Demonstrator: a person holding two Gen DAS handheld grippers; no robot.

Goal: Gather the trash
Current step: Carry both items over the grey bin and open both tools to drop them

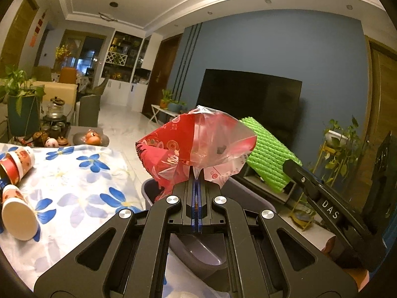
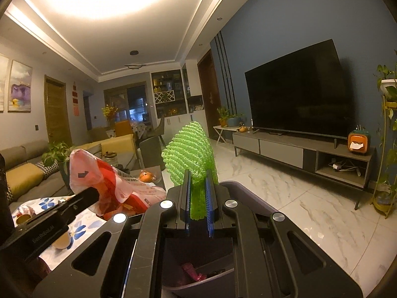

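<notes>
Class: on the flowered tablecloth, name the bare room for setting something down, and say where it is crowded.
Free: the tablecloth from the paper cups across to its edge by the grey bin. Crowded: the cups at its left, and the tea set and dish behind.

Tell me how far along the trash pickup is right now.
Partly done: some red scraps already lie in the grey bin. In hand: the left gripper pinches a red and clear plastic bag, the right gripper a green foam net, both above the bin. Left: paper cups lying on the floral tablecloth.
</notes>
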